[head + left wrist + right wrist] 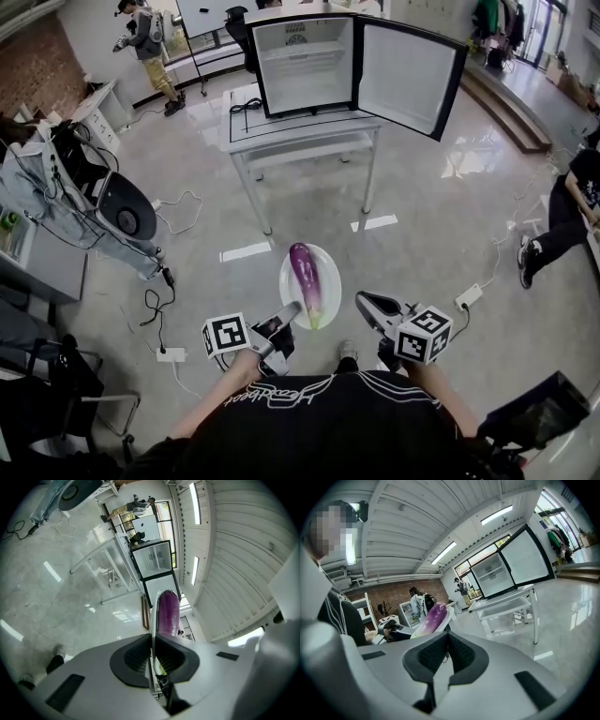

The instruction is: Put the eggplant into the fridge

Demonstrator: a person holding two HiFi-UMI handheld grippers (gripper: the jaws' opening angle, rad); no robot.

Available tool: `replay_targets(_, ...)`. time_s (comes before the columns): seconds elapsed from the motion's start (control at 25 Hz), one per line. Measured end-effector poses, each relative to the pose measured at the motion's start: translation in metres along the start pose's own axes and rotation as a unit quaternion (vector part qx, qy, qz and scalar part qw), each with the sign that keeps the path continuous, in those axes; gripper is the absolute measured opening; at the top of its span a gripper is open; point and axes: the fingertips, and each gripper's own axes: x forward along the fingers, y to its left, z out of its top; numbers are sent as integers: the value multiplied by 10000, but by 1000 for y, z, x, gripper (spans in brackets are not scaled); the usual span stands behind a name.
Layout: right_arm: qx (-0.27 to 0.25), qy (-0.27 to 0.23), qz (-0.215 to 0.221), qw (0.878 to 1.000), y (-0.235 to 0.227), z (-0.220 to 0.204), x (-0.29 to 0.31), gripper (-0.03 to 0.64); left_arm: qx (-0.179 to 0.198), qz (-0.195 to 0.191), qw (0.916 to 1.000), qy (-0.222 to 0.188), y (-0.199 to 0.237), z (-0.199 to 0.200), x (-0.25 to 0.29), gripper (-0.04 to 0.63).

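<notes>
A long purple eggplant (306, 277) lies on a white oval plate (329, 266) that hangs in the air over the floor. My left gripper (292, 310) is shut on the plate's near-left rim; in the left gripper view the rim (152, 620) runs edge-on between the pads, with the eggplant (167, 613) beyond. My right gripper (361, 302) is just right of the plate, apart from it, its jaws shut on nothing (447, 651). From there the eggplant (431, 619) shows to the left. The small fridge (305, 61) stands on a white table (300, 131) ahead, its door (408, 75) swung open to the right.
Cables and a power strip (467, 296) lie on the glossy floor. A covered rack with a round fan (122, 216) stands at the left. One person sits at the right edge (572, 211), another stands far back left (145, 37). Tape marks (246, 251) lie before the table.
</notes>
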Motion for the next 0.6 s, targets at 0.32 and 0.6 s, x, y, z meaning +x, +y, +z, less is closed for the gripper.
replay_targets(0.32, 124, -4, 8, 9999, -102, 52, 14, 6, 0, 104, 9999, 79, -12, 44, 105, 31)
replay_targets(0.6, 297, -316, 235, 9988, -181, 113, 15, 6, -3, -71, 9999, 140, -35, 72, 196, 31)
